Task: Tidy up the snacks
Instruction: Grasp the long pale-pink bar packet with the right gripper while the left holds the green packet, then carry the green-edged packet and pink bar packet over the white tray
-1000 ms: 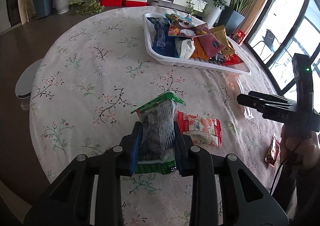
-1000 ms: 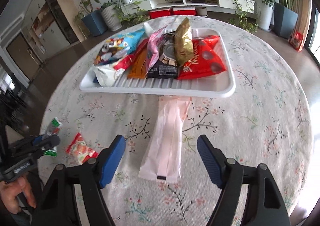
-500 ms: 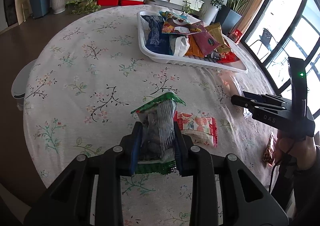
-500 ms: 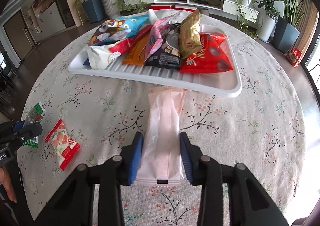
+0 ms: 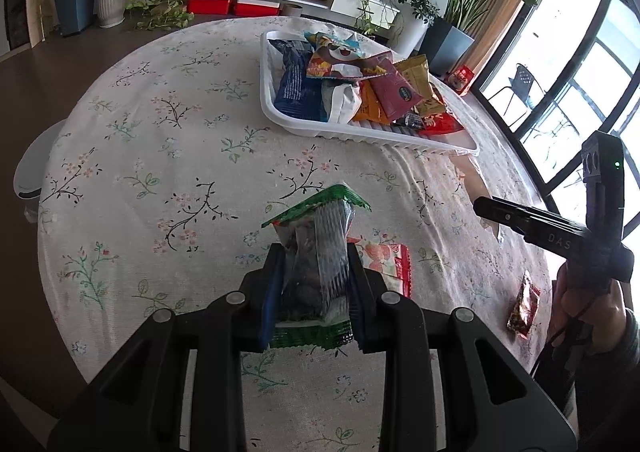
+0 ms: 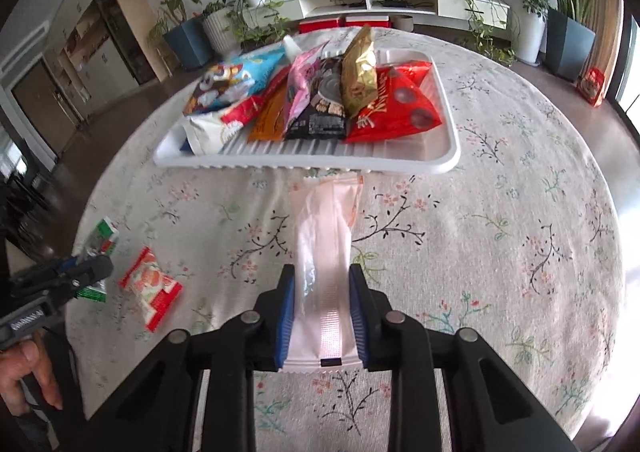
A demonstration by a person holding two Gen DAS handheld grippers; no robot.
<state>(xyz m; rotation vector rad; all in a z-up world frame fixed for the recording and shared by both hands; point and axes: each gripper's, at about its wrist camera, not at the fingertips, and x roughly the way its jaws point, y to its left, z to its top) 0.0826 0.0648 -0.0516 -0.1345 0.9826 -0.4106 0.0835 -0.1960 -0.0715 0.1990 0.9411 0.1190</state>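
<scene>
My left gripper (image 5: 316,256) is shut on a green-edged clear packet of dark snacks (image 5: 318,248), held above the flowered tablecloth. My right gripper (image 6: 322,280) has its jaws closing on a long pale pink packet (image 6: 326,236); the blue pads press its sides and its far end lies under the rim of the white tray (image 6: 304,162). That tray (image 5: 372,132) holds several snack bags. A red and white packet (image 6: 150,288) (image 5: 384,258) lies flat on the cloth near my left gripper. A small dark red packet (image 5: 524,304) lies at the table's right edge.
The round table (image 5: 160,124) carries a floral cloth. A hand (image 5: 580,300) holds the right gripper at the right rim in the left wrist view. Potted plants and a low white shelf (image 6: 384,0) stand behind; windows are on the right.
My right gripper went from wide open around the pink packet to closed on its sides. The left gripper kept its hold on the green packet and barely moved.
</scene>
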